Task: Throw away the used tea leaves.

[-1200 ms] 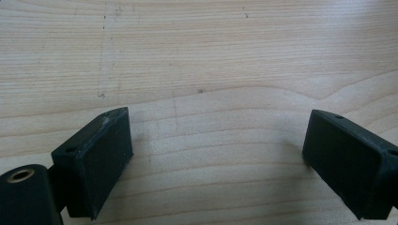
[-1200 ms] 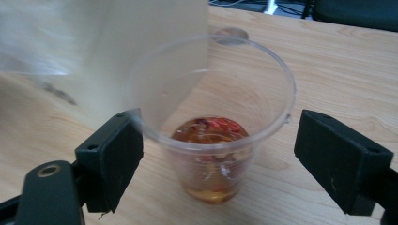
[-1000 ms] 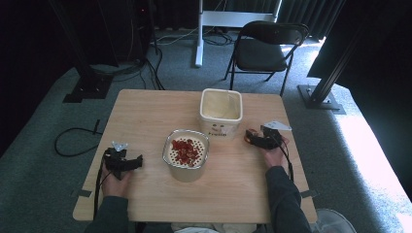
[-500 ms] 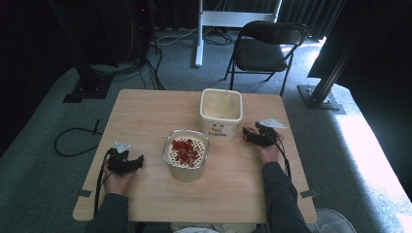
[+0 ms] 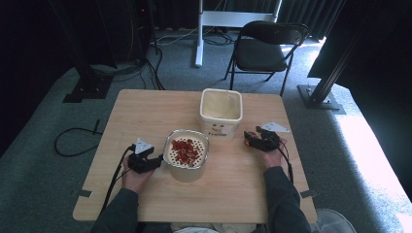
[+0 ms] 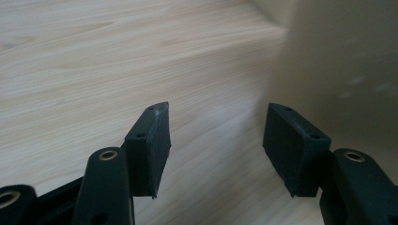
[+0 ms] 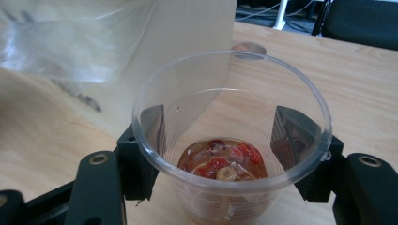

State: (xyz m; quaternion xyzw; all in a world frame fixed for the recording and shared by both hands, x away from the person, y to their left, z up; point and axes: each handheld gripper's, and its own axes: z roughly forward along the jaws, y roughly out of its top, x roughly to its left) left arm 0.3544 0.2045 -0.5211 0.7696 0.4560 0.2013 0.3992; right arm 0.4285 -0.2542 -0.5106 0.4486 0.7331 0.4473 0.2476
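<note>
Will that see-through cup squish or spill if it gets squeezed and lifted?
Probably a bit squishy: the clear plastic cup looks thin-walled, so the right gripper closing around it could dent it. It seems light, with only a little red fruit at the bottom. Being tall and narrow-based, it may tip easily if nudged.

- The left gripper point(image 5: 154, 162) now sits just beside the metal bowl of red pieces point(image 5: 186, 154), closer than a second ago, its jaws closing with only bare table point(image 6: 94, 56) between them.
- The right gripper point(image 7: 220, 145) closes its jaws onto a clear plastic cup point(image 7: 230, 140).
</note>
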